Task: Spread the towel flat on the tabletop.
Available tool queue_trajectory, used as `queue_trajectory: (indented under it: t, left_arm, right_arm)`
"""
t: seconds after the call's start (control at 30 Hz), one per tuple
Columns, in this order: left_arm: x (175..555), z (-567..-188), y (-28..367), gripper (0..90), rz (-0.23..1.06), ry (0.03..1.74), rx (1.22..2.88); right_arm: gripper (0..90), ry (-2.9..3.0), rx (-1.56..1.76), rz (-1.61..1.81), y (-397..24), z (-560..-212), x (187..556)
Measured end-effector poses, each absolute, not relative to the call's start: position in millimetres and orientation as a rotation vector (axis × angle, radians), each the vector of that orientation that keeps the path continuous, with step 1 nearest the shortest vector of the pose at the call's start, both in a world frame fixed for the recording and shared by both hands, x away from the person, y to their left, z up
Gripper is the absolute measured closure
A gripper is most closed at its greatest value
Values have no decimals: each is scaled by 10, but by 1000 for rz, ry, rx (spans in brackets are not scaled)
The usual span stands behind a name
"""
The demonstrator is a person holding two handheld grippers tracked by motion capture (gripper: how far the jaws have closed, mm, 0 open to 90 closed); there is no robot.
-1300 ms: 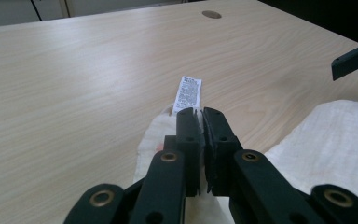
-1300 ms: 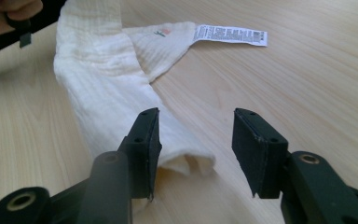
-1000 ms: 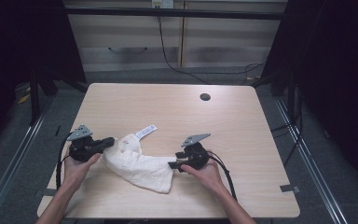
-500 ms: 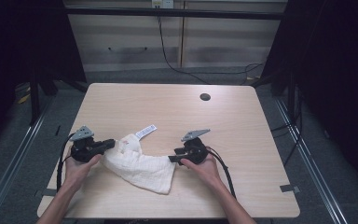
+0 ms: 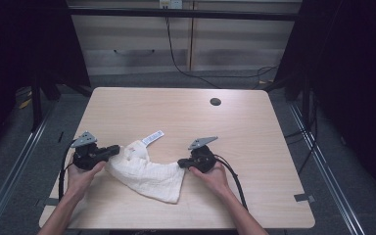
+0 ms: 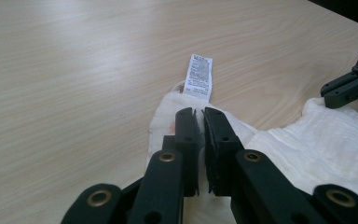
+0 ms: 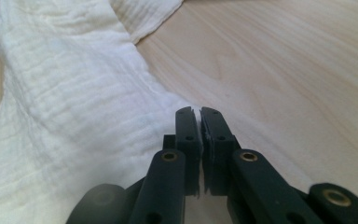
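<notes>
White cloth [image 5: 147,172] lies crumpled on the wooden table [image 5: 254,142], near the front edge, btwn the two hand-held grippers. It runs from a narrow end at the person's left, w/ a small printed label [image 5: 152,137] sticking out toward the far side, down to a wider corner hanging toward the front edge.

Left gripper [image 5: 115,150] sits at the cloth's left end, held low in the left hand [image 5: 81,174]. In the left gripper view its jaws are pinched together w/ cloth [image 6: 307,144] bunched under and around them, just short of the label [image 6: 199,77] – clenched on the cloth's edge.

Right gripper [image 5: 182,163] is at the cloth's right edge, right hand [image 5: 214,175] behind it. Its jaws have just been closing; in the right gripper view they stand nearly together, tips right at the cloth's [image 7: 70,116] hem, w/ bare table to their right. A thin bit of fabric seems caught btwn them, so grasping the cloth's edge there.

Far side of table: a small dark round hole [image 5: 215,102], well apart from everything. Cables [image 5: 232,176] trail from both grippers back toward the person.
</notes>
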State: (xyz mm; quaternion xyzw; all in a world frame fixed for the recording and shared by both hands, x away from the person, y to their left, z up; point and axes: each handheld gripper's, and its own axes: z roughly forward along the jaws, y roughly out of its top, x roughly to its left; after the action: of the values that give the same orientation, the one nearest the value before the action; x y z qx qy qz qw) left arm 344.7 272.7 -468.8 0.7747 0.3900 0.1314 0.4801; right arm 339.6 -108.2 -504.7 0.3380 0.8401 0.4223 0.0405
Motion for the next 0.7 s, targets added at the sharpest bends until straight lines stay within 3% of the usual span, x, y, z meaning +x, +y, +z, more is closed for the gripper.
queue_trajectory:
  t: [0.23,0.7]
  left_arm:
    - [3409,-4565,2740,863,333,926,1838]
    - [3340,-4075,2528,867,306,790,1715]
  right_arm:
    - [869,2485,1072,1381,-1276,-4860,3403]
    - [870,2279,1074,1450,-1895,-4052,3354]
